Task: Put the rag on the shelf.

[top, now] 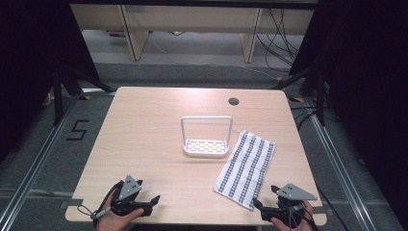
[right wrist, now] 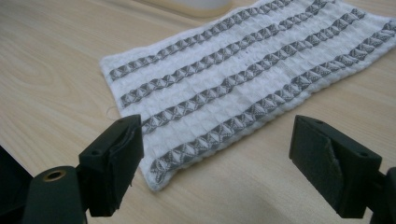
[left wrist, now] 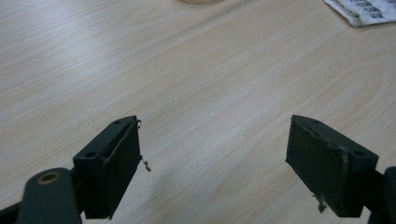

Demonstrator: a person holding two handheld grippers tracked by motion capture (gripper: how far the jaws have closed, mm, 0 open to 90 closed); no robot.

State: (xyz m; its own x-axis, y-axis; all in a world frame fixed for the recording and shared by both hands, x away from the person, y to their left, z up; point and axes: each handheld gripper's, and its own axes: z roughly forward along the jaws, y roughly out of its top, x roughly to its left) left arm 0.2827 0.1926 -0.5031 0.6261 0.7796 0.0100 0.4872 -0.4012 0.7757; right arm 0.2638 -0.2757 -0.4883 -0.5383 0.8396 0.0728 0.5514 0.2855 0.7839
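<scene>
Table [top: 144, 125] takes up the middle of the high view. Rack [top: 206, 136] sits on it, abt center frame. Cloth [top: 246, 169] lies flat on the table just right of the rack, running down to lower right. Hole [top: 233, 101] in the tabletop is above the rack, upper right. Left gripper [top: 153, 202] is at bottom left, right gripper [top: 257, 208] at bottom right, near the cloth's low corner.

Even overhead light, faint glare on the table [top: 144, 125], dark surroundings, soft low-resolution frames.
</scene>
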